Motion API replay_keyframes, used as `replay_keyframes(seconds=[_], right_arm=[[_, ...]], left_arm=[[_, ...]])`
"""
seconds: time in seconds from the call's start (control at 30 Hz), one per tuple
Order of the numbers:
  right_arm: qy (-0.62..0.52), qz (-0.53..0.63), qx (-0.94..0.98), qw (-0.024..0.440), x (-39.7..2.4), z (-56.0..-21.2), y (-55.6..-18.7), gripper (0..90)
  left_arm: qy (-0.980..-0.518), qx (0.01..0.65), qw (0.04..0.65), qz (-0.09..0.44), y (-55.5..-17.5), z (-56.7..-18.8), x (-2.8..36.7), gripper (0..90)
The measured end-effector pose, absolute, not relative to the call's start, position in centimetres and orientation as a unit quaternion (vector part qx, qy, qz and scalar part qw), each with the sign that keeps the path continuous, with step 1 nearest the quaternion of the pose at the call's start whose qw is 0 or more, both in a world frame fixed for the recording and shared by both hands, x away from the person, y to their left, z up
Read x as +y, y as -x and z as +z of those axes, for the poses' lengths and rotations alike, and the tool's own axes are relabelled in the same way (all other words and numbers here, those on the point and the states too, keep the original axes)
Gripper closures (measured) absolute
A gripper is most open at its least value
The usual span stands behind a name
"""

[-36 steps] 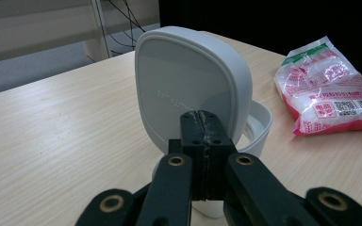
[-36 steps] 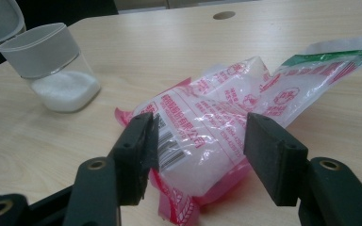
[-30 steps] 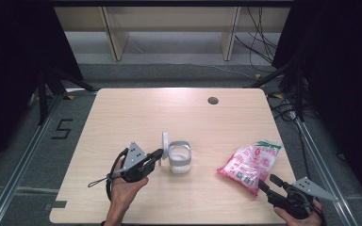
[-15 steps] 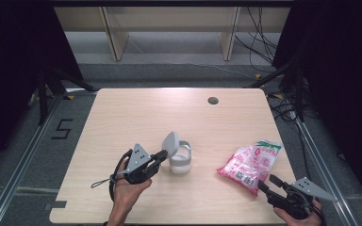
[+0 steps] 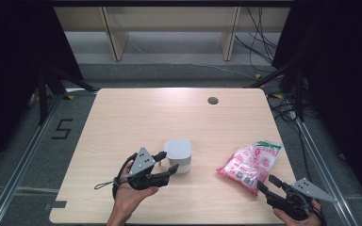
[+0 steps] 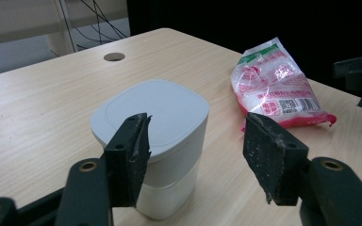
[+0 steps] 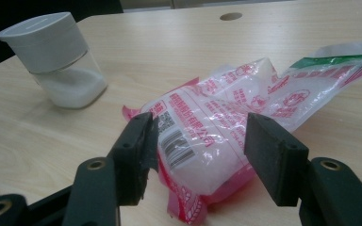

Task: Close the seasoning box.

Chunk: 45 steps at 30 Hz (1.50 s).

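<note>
A white jar (image 5: 178, 156) with its square lid lying flat on top stands near the middle of the table; it holds white powder (image 7: 73, 87). My left gripper (image 5: 168, 162) is just left of the jar. Its jaws have just been opening and stand apart, with nothing pressed between them (image 6: 195, 146); the jar (image 6: 169, 122) sits just beyond them. A pink and white plastic bag (image 5: 250, 162) lies to the right. My right gripper (image 5: 265, 182) is open at the bag's near end (image 7: 198, 141), and its pads do not touch the bag (image 7: 226, 122).
A round cable hole (image 5: 212, 100) sits near the table's far edge. Wooden shelf legs and cables (image 5: 259, 42) are on the floor behind the table. The other gripper (image 6: 358, 75) shows at the right edge of the left gripper view.
The left gripper held the lid tilted over the jar; now the lid lies flat on the jar and the gripper has let go and opened. The right gripper has not moved.
</note>
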State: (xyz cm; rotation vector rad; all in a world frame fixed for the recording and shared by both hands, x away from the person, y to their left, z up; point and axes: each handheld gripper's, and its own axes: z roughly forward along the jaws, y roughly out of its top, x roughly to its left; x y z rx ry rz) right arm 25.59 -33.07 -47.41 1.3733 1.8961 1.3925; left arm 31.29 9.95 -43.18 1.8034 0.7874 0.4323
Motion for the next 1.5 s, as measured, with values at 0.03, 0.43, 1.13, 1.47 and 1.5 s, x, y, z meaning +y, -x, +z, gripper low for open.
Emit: replay_keyframes(seconds=[0.03,0.43,1.13,1.47,1.5], right_arm=[[-0.495,0.502,0.678,0.206,-33.0,-47.4,-25.6,43.7],[-0.472,0.501,0.694,0.212,-32.7,-47.3,-25.2,40.4],[-0.464,0.508,0.697,0.203,-32.0,-47.4,-24.2,38.8],[-0.439,0.509,0.710,0.210,-31.7,-47.5,-23.9,38.1],[-0.450,0.513,0.704,0.198,-31.5,-47.5,-23.6,38.0]], left_arm=[[-0.760,0.323,0.533,0.184,-31.3,-43.2,10.0,37.9],[-0.767,0.325,0.521,0.184,-29.6,-45.1,9.0,31.5],[-0.778,0.316,0.515,0.172,-28.0,-47.3,8.8,26.4],[-0.787,0.304,0.510,0.169,-27.4,-48.5,8.9,25.8],[-0.789,0.303,0.507,0.170,-27.3,-48.5,9.0,25.8]])
